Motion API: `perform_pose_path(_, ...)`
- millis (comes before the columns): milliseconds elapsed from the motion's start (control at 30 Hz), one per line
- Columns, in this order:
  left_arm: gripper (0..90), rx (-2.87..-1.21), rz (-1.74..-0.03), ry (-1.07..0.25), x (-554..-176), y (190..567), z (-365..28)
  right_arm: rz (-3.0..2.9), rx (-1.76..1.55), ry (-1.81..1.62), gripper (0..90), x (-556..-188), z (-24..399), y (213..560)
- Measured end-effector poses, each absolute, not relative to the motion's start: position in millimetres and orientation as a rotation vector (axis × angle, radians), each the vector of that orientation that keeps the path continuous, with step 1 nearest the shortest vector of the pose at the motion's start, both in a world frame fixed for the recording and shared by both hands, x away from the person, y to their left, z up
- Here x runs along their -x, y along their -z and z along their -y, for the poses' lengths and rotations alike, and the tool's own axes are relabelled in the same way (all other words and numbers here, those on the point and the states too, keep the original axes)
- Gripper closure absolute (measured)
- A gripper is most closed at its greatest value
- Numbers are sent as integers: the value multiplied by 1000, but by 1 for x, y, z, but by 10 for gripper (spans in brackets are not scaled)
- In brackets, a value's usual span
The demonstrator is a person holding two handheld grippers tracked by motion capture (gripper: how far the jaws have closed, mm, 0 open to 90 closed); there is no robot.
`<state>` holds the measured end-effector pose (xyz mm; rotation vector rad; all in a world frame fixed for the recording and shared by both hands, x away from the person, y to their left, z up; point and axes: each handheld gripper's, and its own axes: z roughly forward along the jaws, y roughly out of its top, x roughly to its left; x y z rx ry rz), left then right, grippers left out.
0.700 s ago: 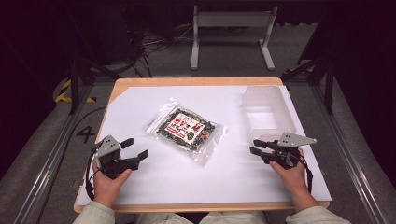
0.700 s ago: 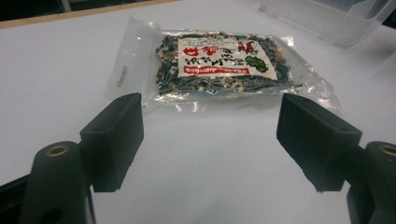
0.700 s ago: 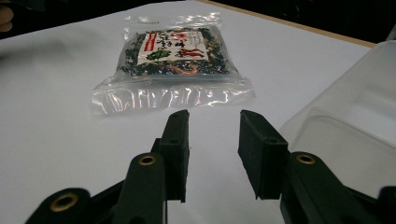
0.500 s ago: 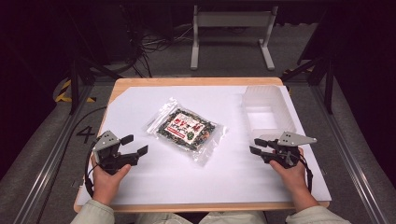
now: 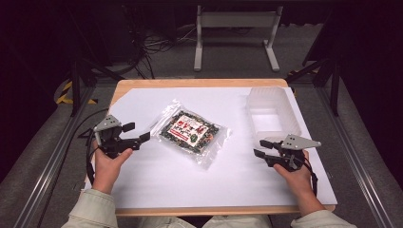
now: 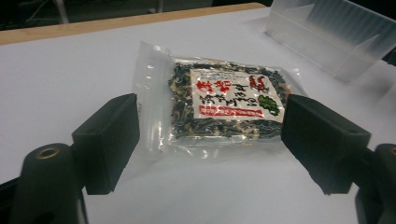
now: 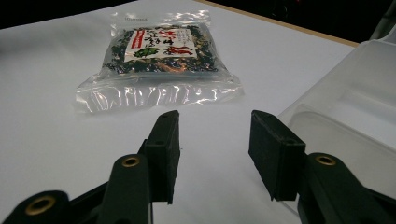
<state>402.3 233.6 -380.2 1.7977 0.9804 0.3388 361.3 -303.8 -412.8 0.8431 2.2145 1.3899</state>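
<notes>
A clear bag of dark dried food with a white and red label [image 5: 191, 131] lies flat on the white sheet, a little left of the middle. My left gripper [image 5: 137, 132] is open just left of the bag, its jaws pointing at it. In the left gripper view the bag [image 6: 219, 105] lies between and just beyond the two wide-apart jaws, untouched. My right gripper [image 5: 260, 148] is open near the front right, empty, well clear of the bag [image 7: 159, 58], its jaws pointing left.
A clear plastic tray [image 5: 272, 114] stands at the back right, just beyond my right gripper; its rim [image 7: 345, 112] is close on the right in the right gripper view. The white sheet [image 5: 223, 180] covers a wooden table [image 5: 199, 83].
My left gripper has moved forward and right towards the bag and now sits right at its left edge. The right gripper has stayed put.
</notes>
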Motion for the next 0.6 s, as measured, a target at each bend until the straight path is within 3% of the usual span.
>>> perform_pose_path(600, 179, -1787, -1018, -307, -444, 376, -235, -2257, -835, -1381, 502, -362, 301, 416)
